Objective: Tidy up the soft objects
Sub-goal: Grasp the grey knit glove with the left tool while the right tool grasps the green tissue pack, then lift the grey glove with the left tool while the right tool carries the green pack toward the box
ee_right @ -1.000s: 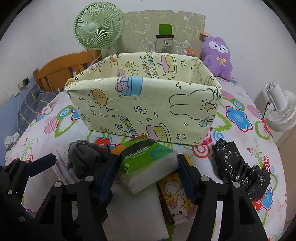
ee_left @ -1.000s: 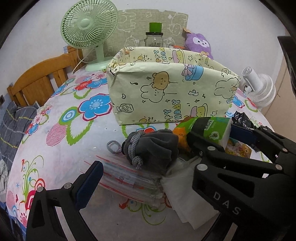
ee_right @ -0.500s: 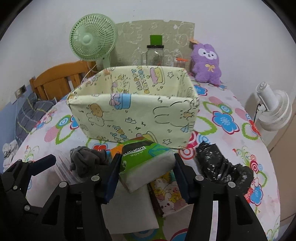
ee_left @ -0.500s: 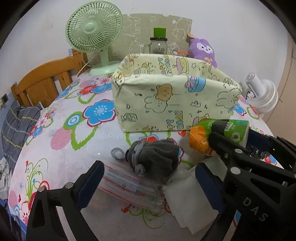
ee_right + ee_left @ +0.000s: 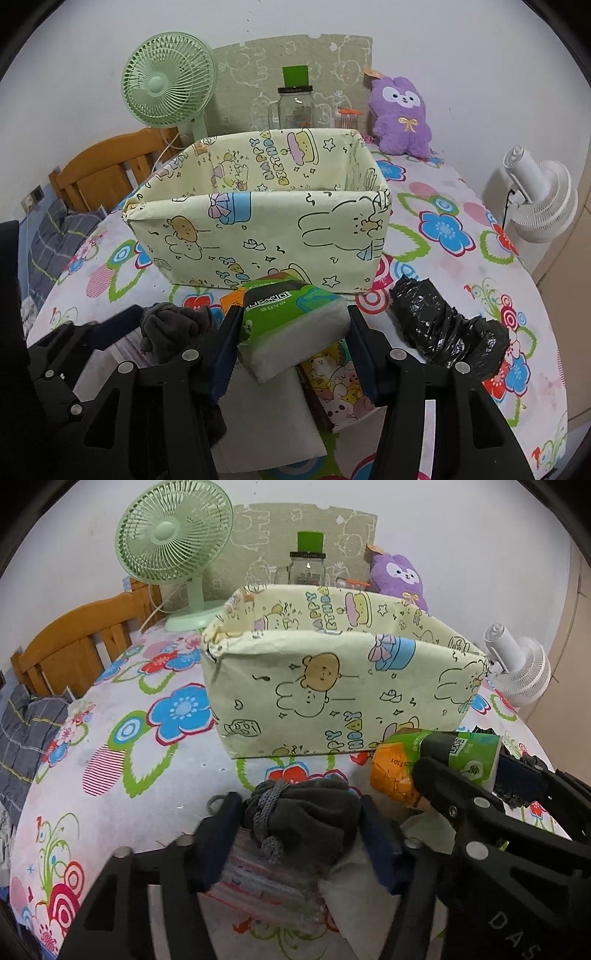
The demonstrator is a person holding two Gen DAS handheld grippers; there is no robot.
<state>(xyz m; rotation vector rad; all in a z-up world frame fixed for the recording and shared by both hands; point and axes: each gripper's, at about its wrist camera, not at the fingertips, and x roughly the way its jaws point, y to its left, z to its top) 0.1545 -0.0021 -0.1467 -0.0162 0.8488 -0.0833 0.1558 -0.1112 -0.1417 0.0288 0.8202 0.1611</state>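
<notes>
Left wrist view: cartoon-print storage box (image 5: pixel 332 686) stands open-topped straight ahead, blocking the far table. Behind it a green desk fan (image 5: pixel 173 535), glass jar (image 5: pixel 306 568) with green lid, purple plush (image 5: pixel 399 579); white fan (image 5: pixel 517 668) off the right edge. Grey drawstring pouch (image 5: pixel 306 819) sits on a stack of clear zip bags (image 5: pixel 266 882), white folded tissue (image 5: pixel 354 897) beside it. Left gripper (image 5: pixel 301 834) jaws closing, pouch between the blue pads, both pads at its sides; firm squeeze not clear.

Right wrist view: right gripper (image 5: pixel 291 332) clamps a green tissue pack (image 5: pixel 288 317), pads pressed on both sides, pack raised off the table and tilted, just in front of the box's near wall. Under it a cartoon-animal packet (image 5: pixel 340 384) and an orange packet (image 5: pixel 231 299). Crumpled black plastic bag (image 5: pixel 443 325) lies to the right, apart from the fingers.

Surface: round table with flower-print cloth (image 5: pixel 461 221). Wooden chair (image 5: pixel 74 642) at left, plain white wall behind.
</notes>
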